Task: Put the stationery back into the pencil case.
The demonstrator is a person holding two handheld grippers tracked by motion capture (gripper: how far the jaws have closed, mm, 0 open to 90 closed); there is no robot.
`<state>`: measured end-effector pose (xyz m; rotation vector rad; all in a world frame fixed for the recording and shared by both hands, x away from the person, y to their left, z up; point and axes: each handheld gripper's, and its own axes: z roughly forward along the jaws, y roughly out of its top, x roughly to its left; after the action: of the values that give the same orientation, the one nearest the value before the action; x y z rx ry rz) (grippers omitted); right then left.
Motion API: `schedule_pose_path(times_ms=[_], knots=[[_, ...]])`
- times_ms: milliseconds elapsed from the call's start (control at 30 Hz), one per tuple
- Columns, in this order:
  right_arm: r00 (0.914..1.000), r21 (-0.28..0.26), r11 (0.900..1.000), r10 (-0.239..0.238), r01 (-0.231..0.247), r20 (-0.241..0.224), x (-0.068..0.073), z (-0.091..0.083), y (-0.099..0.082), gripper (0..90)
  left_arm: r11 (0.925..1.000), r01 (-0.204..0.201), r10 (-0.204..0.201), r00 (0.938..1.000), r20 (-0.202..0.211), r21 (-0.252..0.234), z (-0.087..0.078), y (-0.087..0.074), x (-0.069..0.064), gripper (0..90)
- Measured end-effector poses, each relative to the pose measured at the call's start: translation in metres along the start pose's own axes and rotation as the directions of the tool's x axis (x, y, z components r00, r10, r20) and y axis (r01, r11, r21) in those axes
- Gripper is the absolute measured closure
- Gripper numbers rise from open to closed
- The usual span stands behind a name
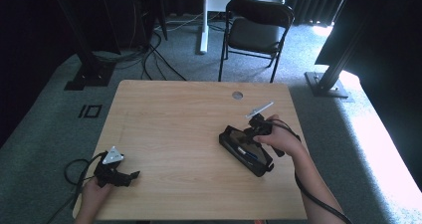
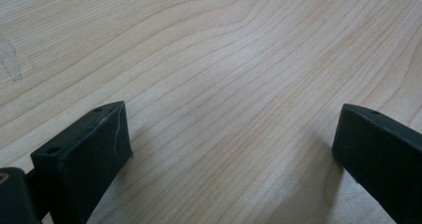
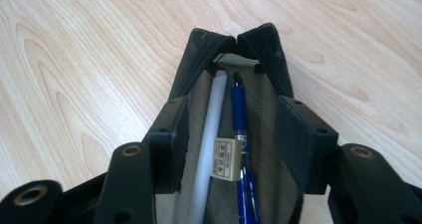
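Right of centre in the high view, our right gripper hangs half open over the open pencil case, gripping nothing. Its soft fabric walls will sag; the blue pen and small eraser are light, so we should pinch a stiffer rim.

Our grippers are black, blocky-jawed, with brass-ringed screw holes, grey three-cornered plates on top, black cables trailing; our forearms are bare.
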<state>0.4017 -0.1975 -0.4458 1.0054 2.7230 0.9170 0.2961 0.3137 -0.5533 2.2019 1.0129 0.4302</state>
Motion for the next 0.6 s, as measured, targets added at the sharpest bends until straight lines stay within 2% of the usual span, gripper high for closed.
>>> schedule_pose_path(times_ms=[100,233,300,600], knots=[[0.9999,-0.034,0.9994,-0.012,0.012,-0.008,-0.001,-0.002,-0.002,44.0,1.0,0.0,0.0,1.0,0.0,0.0,0.0,0.0,0.0,2.1],[0.9999,-0.069,0.9975,-0.015,0.016,0.007,-0.005,-0.004,-0.005,42.9,1.0,0.0,0.0,1.0,0.0,0.0,0.0,0.0,0.0,2.2],[0.9996,-0.088,0.9961,-0.011,0.013,0.025,-0.007,-0.005,-0.006,42.8,1.0,0.0,0.0,1.0,0.0,0.0,0.0,0.0,0.0,2.2],[0.9988,-0.154,0.9878,0.028,-0.022,0.04,-0.015,-0.01,-0.013,40.4,1.0,0.0,0.0,1.0,0.0,0.0,0.0,0.0,0.0,2.2]])
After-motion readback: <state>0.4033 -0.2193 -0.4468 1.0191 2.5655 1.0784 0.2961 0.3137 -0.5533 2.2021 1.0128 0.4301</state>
